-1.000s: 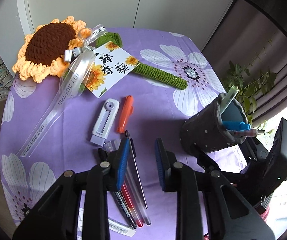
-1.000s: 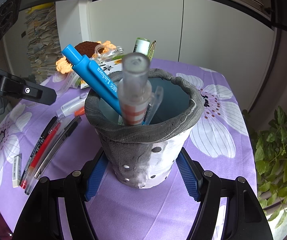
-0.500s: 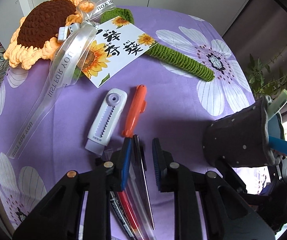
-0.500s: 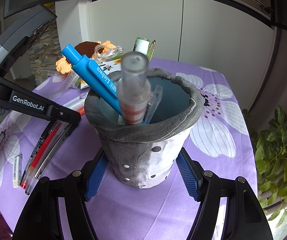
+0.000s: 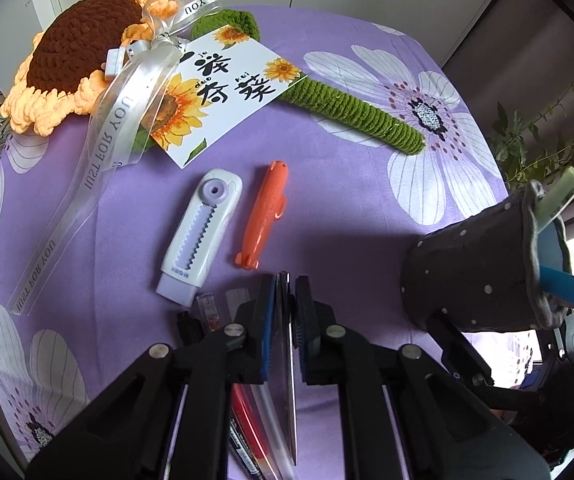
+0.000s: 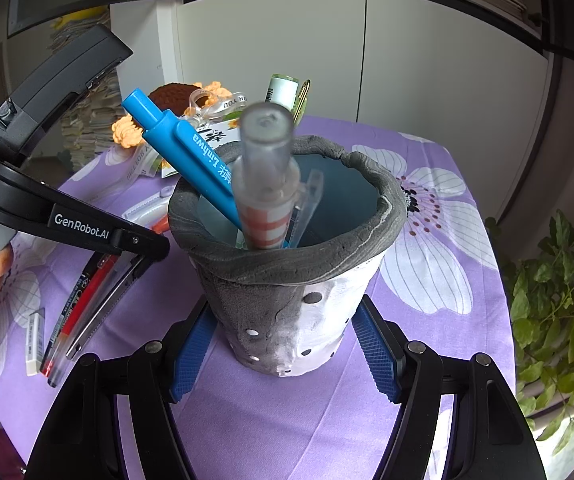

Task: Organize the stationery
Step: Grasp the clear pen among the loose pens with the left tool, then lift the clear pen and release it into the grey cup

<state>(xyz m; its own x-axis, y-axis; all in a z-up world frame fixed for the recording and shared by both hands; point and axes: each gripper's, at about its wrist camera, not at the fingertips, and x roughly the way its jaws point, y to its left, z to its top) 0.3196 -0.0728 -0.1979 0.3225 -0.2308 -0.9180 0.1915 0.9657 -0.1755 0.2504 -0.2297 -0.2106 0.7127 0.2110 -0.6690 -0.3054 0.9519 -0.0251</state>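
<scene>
From the left wrist we see our left gripper (image 5: 285, 300), its jaws just closed, clamped on a slim dark metal utility knife (image 5: 287, 364) lying beside the red and black pens (image 5: 247, 420) on the purple flowered tablecloth (image 5: 327, 208). From the right wrist, our right gripper (image 6: 283, 344) grips the grey dotted fabric pen holder (image 6: 287, 300), standing upright with a blue pen (image 6: 183, 152) inside.

My tabletop (image 5: 327, 208) wears purple cloth with white daisies; beside the grey white-dotted pen holder (image 5: 475, 264) lie an orange cutter (image 5: 265, 216) and lilac-white correction tape (image 5: 201, 236).
</scene>
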